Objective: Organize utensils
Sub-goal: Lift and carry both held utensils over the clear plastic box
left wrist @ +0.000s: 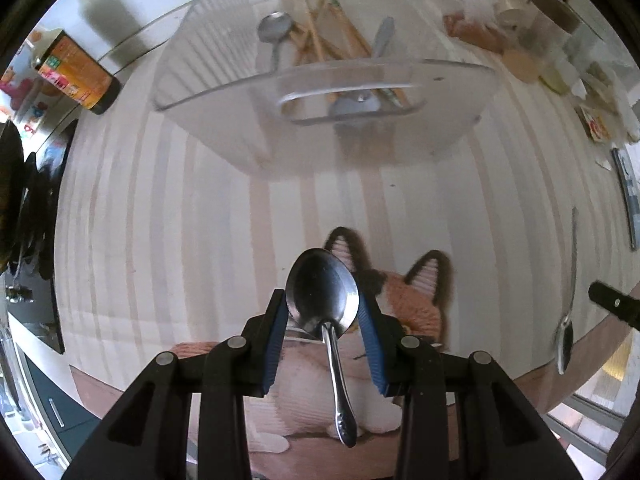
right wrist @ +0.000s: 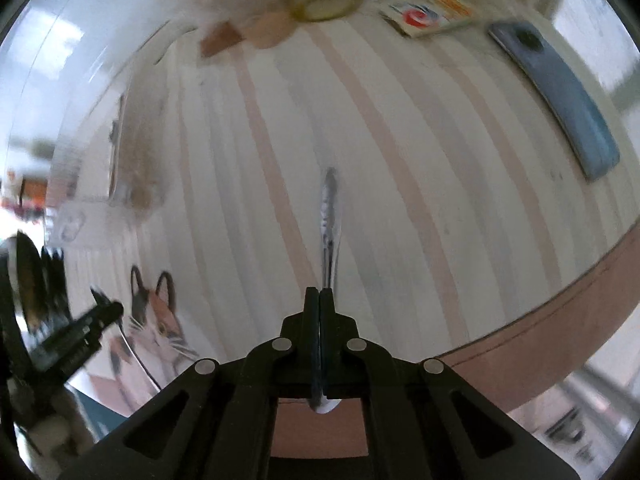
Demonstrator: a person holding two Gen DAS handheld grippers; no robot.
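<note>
- Left gripper [left wrist: 322, 312] held low over the tabletop [left wrist: 200, 220], fingers [left wrist: 276, 340] clamped on the bowl of a metal spoon [left wrist: 323, 300], handle trailing back between them toward the camera.
- Right gripper [right wrist: 320, 300] with fingers [right wrist: 311, 320] pressed together on a second utensil [right wrist: 330, 216], its slim metal handle jutting straight ahead past the tips; blurred, so spoon or fork cannot be told.
- Only in the left wrist view: a clear plastic bin [left wrist: 320, 80] well ahead of the fingers, holding spoons and wooden chopsticks [left wrist: 332, 36]; a dark sauce bottle [left wrist: 76, 72] far ahead to the left.
- Only in the right wrist view: a blue phone [right wrist: 560, 96] ahead to the right, a roll of tape [right wrist: 324, 4] far ahead.
- Pale striped cloth over the tabletop, with a cat picture [left wrist: 416, 292] just beneath the left fingers.
</note>
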